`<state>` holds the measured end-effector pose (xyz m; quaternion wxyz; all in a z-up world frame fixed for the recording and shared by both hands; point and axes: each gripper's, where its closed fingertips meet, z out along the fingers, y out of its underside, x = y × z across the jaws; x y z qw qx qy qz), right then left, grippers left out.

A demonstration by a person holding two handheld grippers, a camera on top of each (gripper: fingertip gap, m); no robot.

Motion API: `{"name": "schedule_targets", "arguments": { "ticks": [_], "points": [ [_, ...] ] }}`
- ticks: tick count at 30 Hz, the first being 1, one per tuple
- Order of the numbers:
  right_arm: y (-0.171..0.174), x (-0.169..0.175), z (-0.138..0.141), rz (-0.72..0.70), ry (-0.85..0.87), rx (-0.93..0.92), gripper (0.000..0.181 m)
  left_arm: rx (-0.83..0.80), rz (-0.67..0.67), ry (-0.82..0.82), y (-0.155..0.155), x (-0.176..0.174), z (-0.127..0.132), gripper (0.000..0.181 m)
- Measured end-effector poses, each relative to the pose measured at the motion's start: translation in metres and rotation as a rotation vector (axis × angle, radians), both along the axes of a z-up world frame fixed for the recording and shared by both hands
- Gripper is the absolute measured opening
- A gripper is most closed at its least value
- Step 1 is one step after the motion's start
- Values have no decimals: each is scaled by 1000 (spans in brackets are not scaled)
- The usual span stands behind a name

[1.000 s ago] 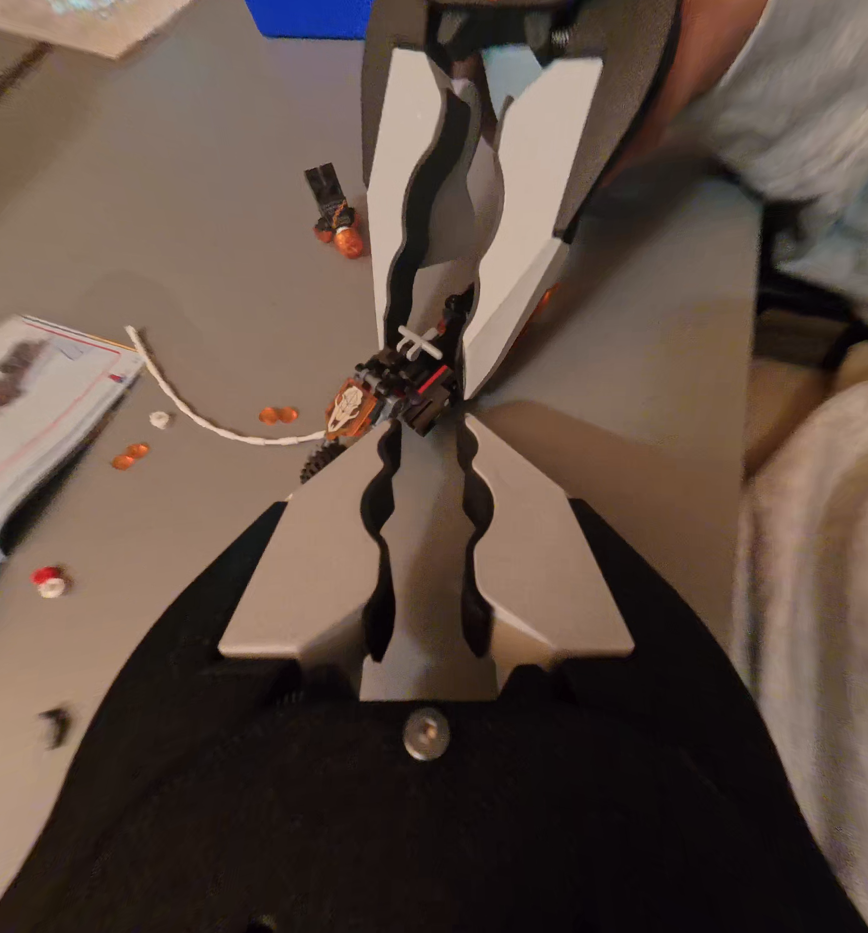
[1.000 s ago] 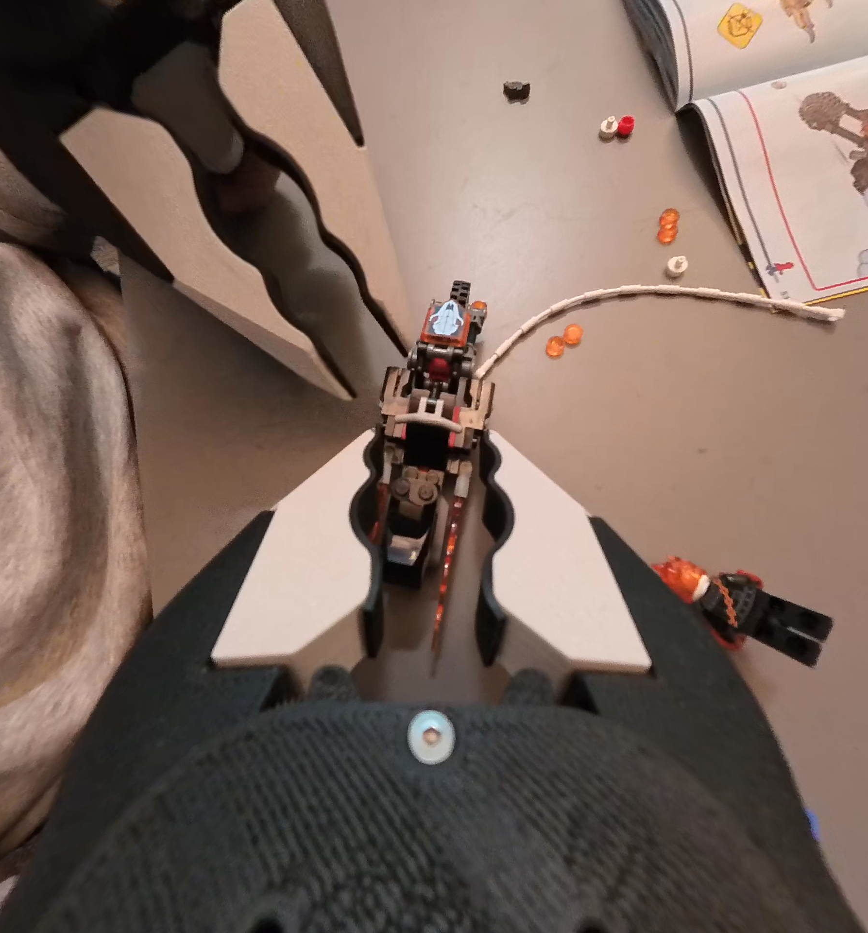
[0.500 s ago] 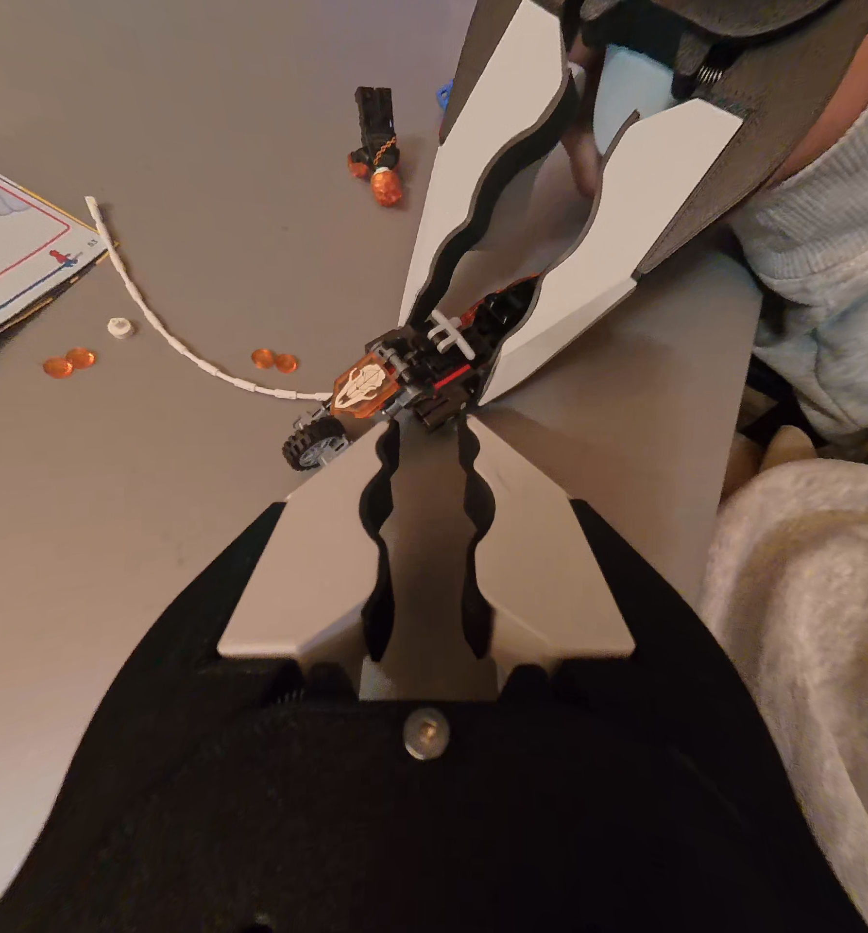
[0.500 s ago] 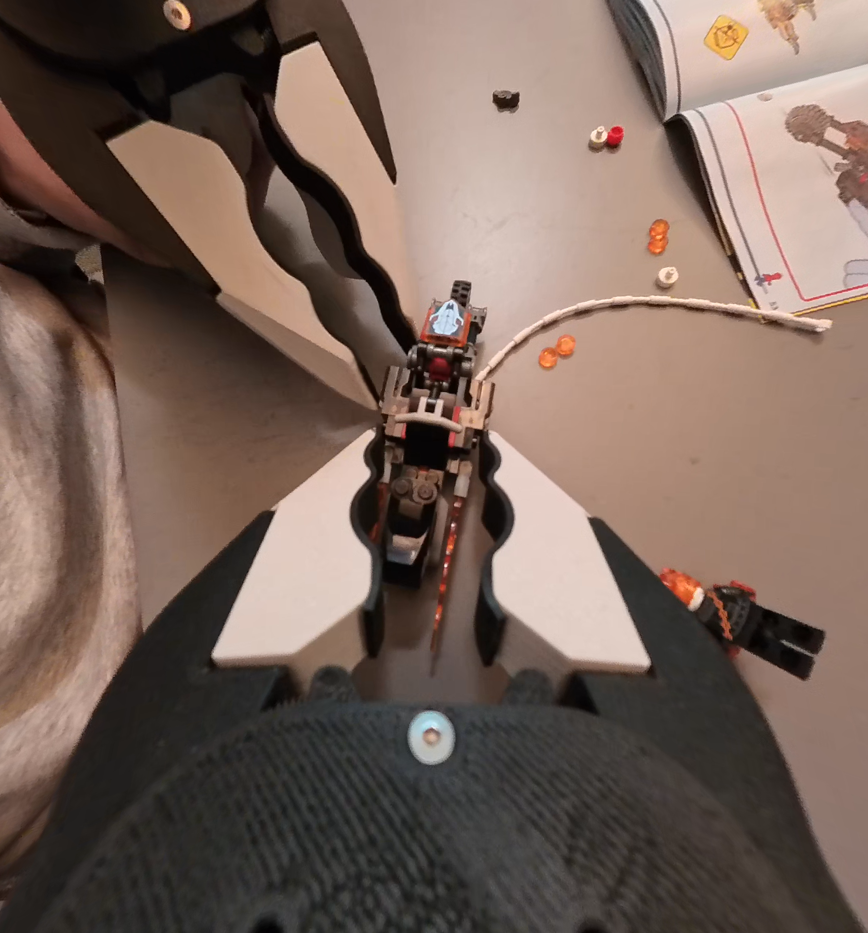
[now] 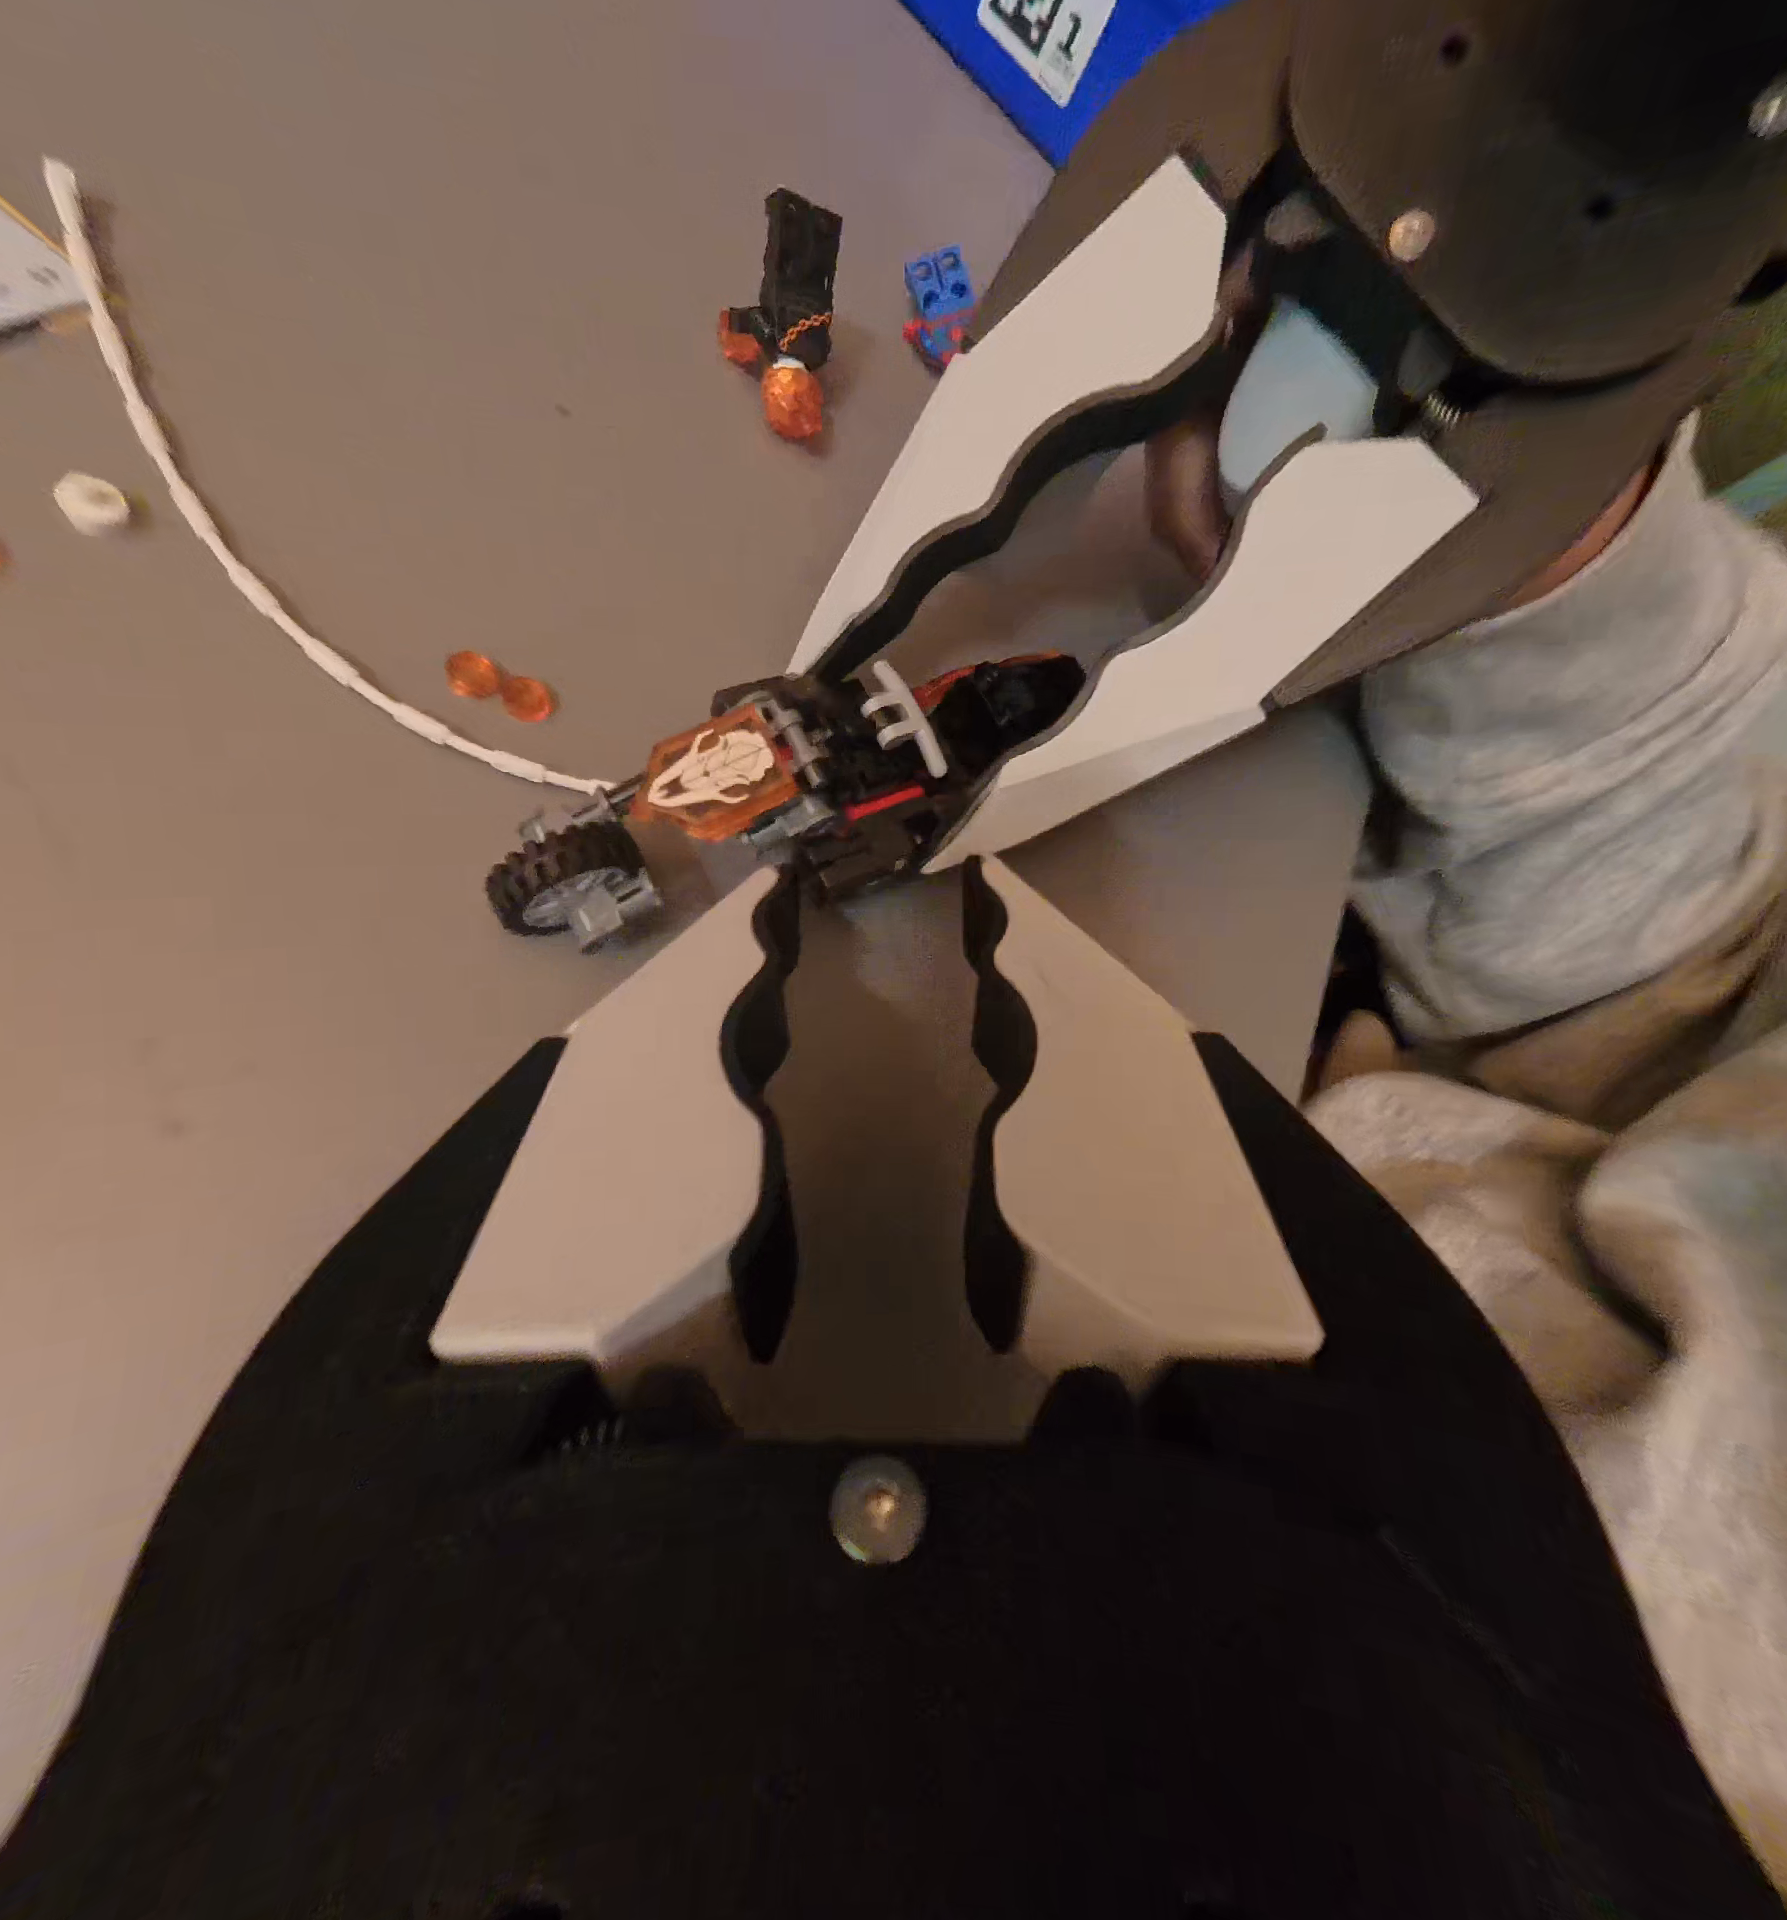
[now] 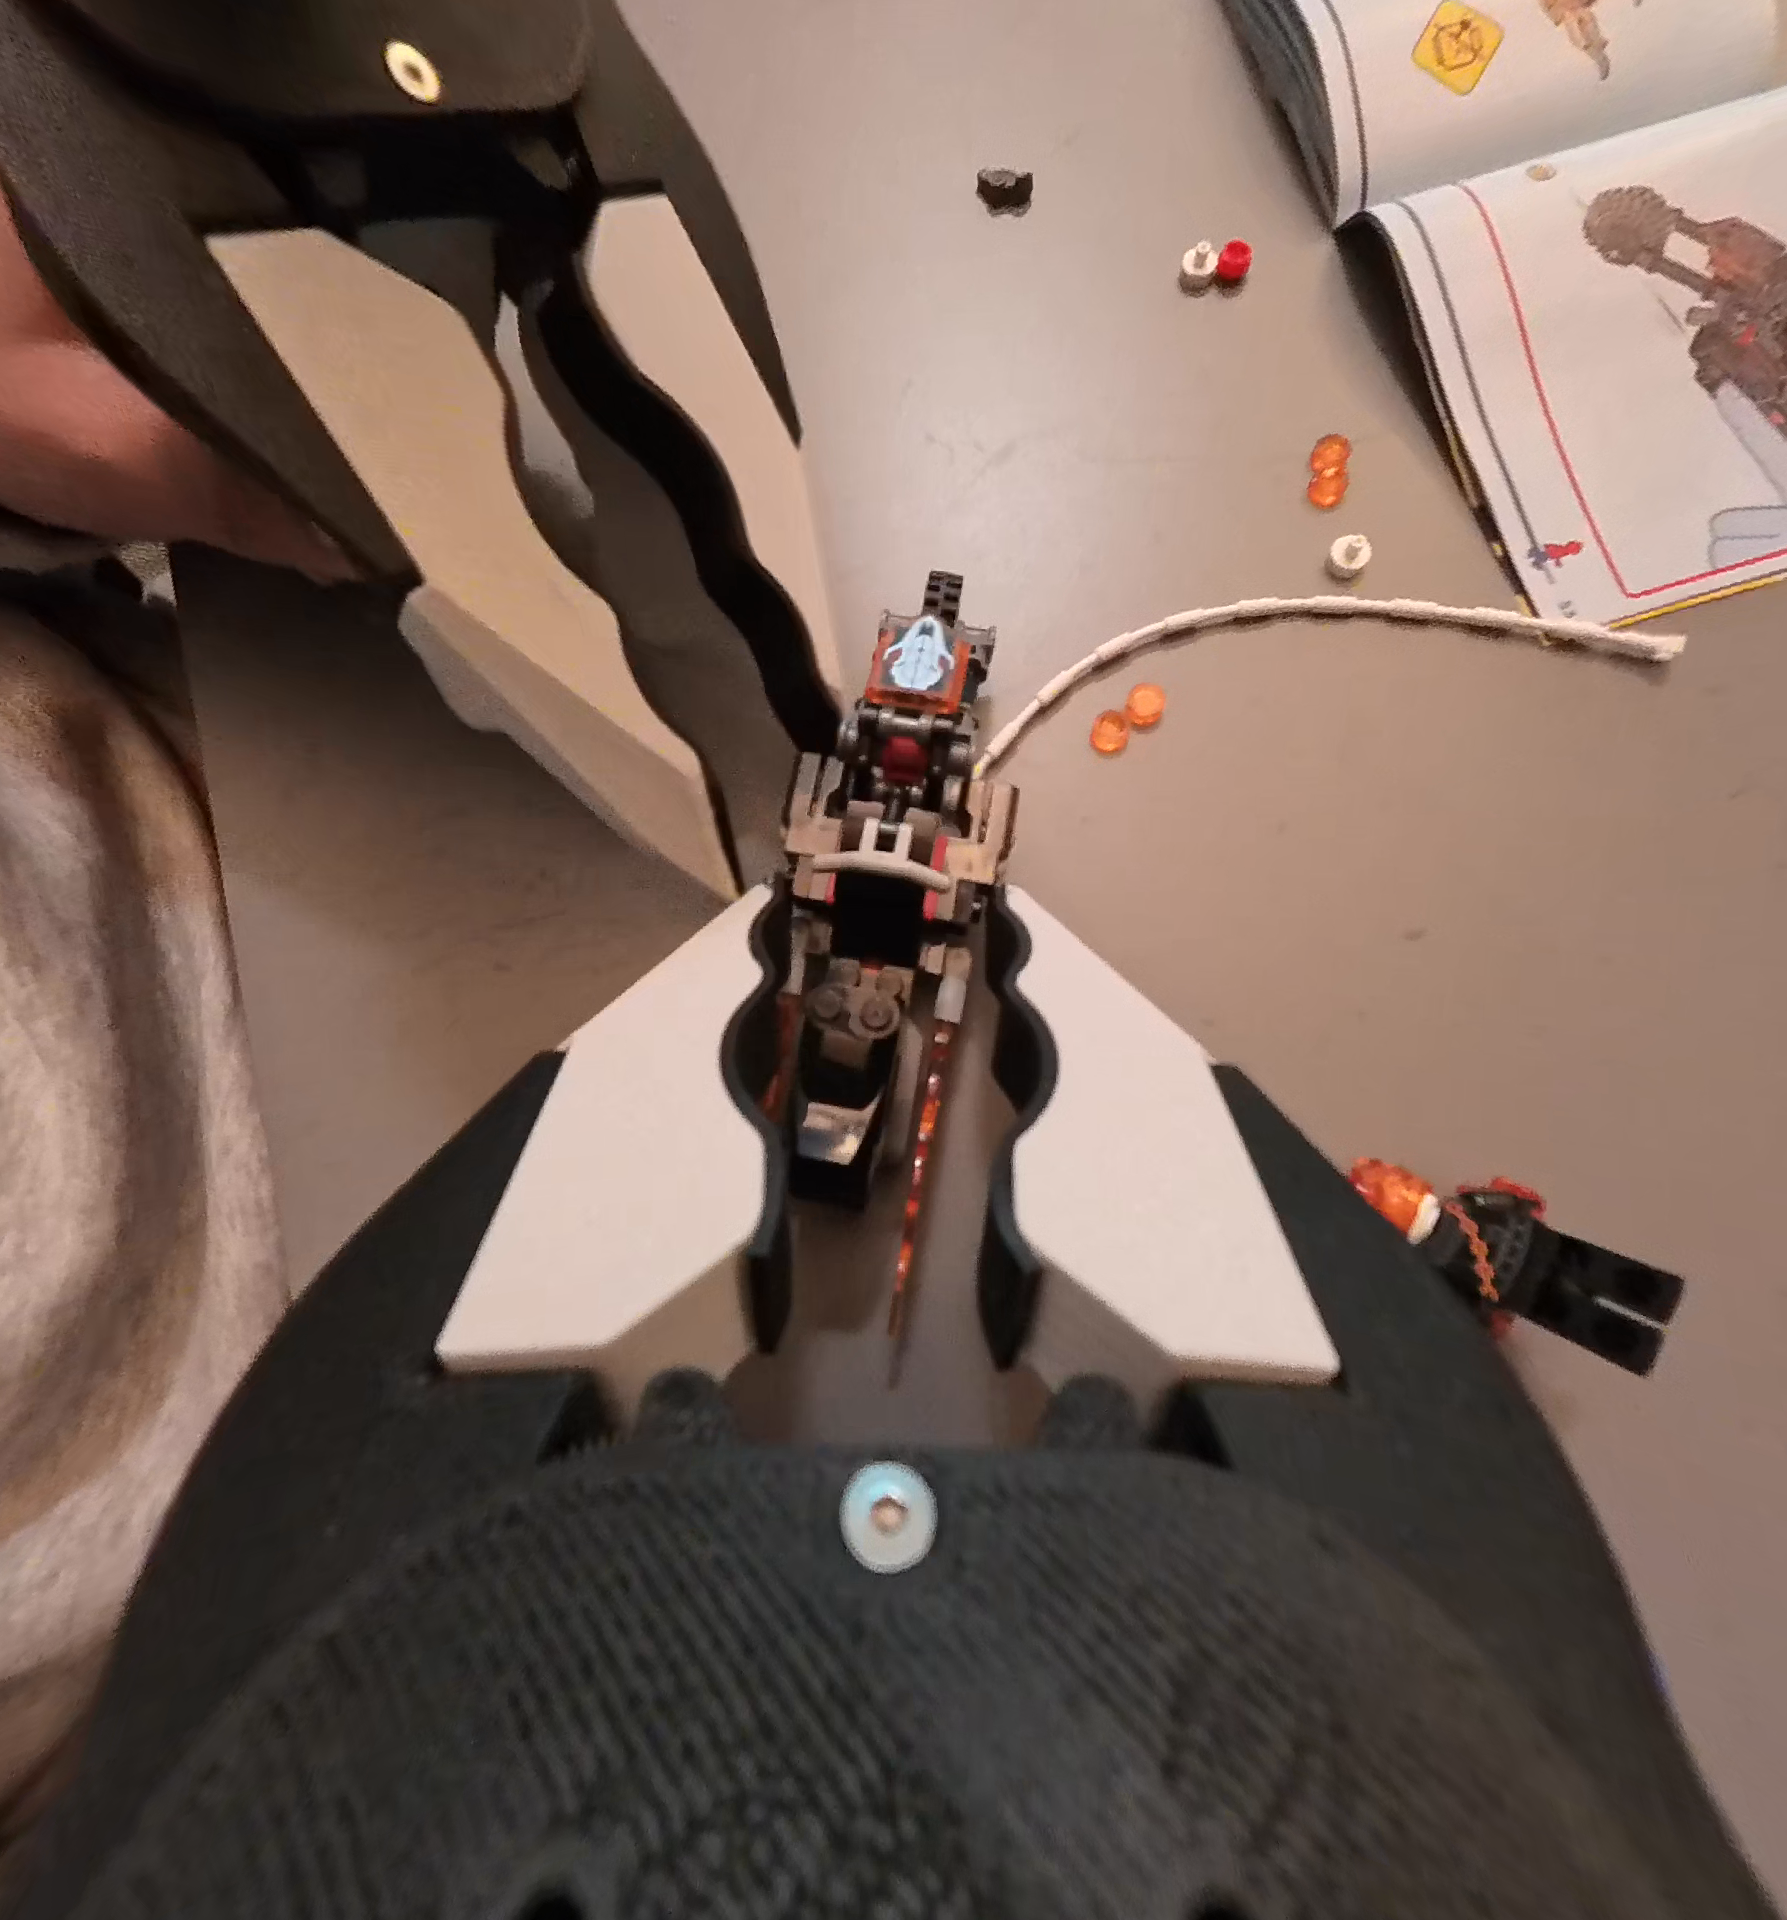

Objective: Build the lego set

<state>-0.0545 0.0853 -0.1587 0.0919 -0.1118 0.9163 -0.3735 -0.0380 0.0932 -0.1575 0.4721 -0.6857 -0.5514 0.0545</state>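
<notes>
**Right gripper holds lego bike, left gripper at its side**

Right gripper (image 6: 884, 904) pinches the lego motorcycle (image 6: 894, 883) by its rear, above the grey table (image 6: 1388, 987). Left gripper (image 5: 873, 883) has fingers spread, nothing between them, tips just beside the bike's body. White chain (image 6: 1284, 623), orange studs (image 6: 1128, 717), minifigure (image 6: 1491, 1247) and instruction booklet (image 6: 1647, 364) lie on the table.

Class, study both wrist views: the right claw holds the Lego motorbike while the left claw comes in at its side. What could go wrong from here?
1. The right claw grips only the motorbike by its rear; a sideways push from the left claw could twist it loose.
2. The white chain trailing from the bike could snag the orange studs lying beside it.
</notes>
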Motion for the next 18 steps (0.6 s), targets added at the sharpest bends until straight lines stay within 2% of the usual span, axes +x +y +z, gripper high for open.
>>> {"name": "schedule_targets", "arguments": {
  "ticks": [4,9,18],
  "points": [
    [-1,0,1,-16,5,4,36,46,41,-23,-5,-2,0,20],
    [-1,0,0,-16,-6,2,36,37,42,-20,-5,-3,-1,19],
    [-1,-1,0,-20,6,8,36,-145,54,29,-7,-4,-4,16]
  ]
}}
